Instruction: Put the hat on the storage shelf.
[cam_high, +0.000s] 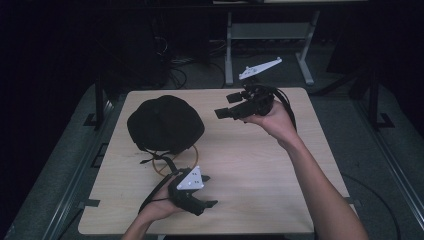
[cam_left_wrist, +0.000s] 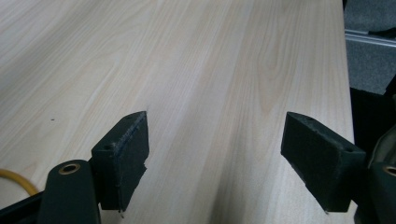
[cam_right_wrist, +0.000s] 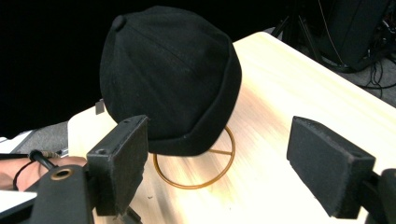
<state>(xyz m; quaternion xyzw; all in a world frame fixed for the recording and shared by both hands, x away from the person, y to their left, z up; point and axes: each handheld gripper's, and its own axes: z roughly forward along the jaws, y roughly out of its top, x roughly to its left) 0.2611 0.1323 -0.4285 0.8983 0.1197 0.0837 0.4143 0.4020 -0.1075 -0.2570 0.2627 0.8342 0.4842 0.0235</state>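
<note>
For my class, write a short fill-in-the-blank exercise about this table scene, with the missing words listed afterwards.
1. The black hat sits on a stand whose round base is a ____ wire ring.
2. The right gripper has its fingers ____, pointing toward the hat.
3. The left gripper looks along bare ____ table, nothing between its fingers.
4. In the high view the hat stands at the table's far ____ corner.

Missing words: gold; open; wooden; left
</note>
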